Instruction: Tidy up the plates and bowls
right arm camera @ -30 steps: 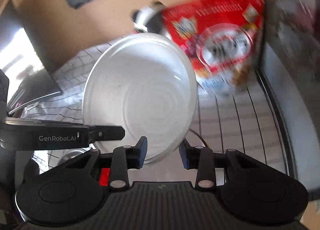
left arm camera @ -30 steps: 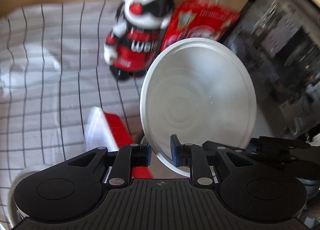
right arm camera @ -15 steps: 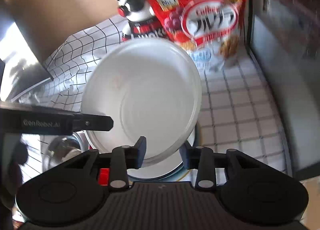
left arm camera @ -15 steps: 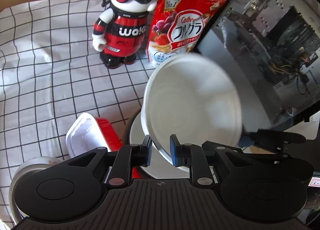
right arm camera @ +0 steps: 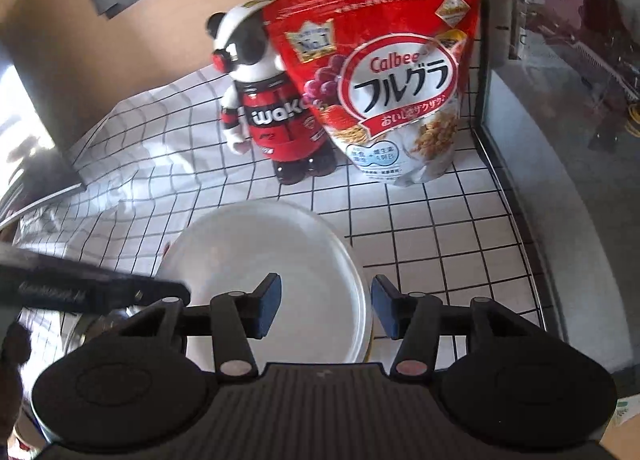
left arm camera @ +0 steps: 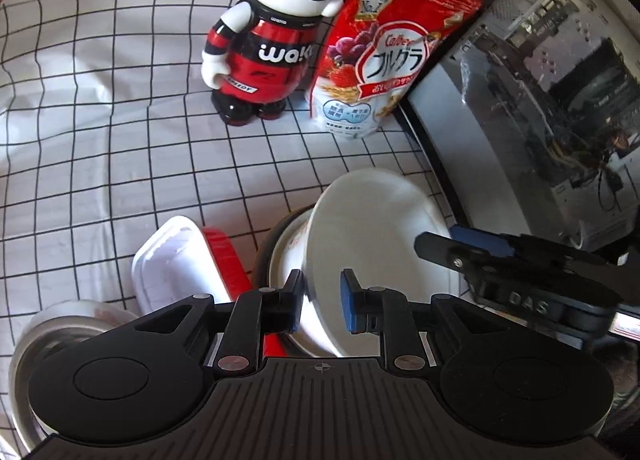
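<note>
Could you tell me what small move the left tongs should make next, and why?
Probably lower and release: the left tongs hold the tilted white plate by its rim above the stack, while the right tongs are opening, pads off it.
</note>
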Motion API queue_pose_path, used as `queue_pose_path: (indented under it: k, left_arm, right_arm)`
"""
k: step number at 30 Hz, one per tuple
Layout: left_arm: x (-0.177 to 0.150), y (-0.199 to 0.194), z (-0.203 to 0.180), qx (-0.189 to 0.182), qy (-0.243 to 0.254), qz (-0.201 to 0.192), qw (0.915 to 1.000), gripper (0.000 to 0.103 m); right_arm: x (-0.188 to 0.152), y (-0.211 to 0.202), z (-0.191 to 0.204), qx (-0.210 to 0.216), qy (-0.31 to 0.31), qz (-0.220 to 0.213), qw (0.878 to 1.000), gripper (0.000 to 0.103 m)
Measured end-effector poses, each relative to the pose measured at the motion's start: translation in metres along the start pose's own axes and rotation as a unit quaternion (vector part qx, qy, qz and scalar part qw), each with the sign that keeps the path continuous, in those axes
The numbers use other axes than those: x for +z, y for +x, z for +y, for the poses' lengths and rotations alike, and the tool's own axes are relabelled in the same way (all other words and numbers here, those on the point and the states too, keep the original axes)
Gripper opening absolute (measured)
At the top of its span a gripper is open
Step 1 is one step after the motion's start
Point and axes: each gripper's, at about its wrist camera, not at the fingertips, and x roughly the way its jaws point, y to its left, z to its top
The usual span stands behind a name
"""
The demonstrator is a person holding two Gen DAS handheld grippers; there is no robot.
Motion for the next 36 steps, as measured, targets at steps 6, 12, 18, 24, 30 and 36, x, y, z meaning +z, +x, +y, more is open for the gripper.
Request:
queue_pose_path:
  k: [6, 12, 18, 24, 30, 36]
  left_arm:
    - [0.003, -0.023, 0.015, -0.015, -0.027, -0.021, 0.9993, 0.022]
    - [-0.003, -0.055, 0.036, 0.002, -0.074, -0.092, 0.9930, 0.022]
    - [-0.029, -0.058, 0.062, 0.018, -0.095, -0.093, 0.9909, 0.022]
    - [-0.064, -0.062, 0.111, 0.060, -0.157, -0.101, 0.9806, 0.022]
    - [-0.091, -0.069, 0.144, 0.045, -0.221, -0.125, 0.9660, 0.022]
    - [-0.120, -0.085, 0.162, 0.034, -0.257, -0.155, 0.9533, 0.022]
  right_arm:
    - [0.003, -0.017, 0.011, -0.023, -0.038, -0.042, 0.998, 0.051]
    - [0.008, -0.023, 0.041, 0.027, -0.086, -0.027, 0.996, 0.049]
    - [0.011, 0.034, 0.045, 0.013, -0.079, 0.054, 0.995, 0.040]
    - [0.003, 0.020, 0.070, 0.004, -0.133, 0.063, 0.989, 0.038]
    - [0.018, 0.027, 0.141, 0.029, -0.197, 0.070, 0.977, 0.037]
    - [0.023, 0.092, 0.187, -0.026, -0.253, 0.115, 0.960, 0.038]
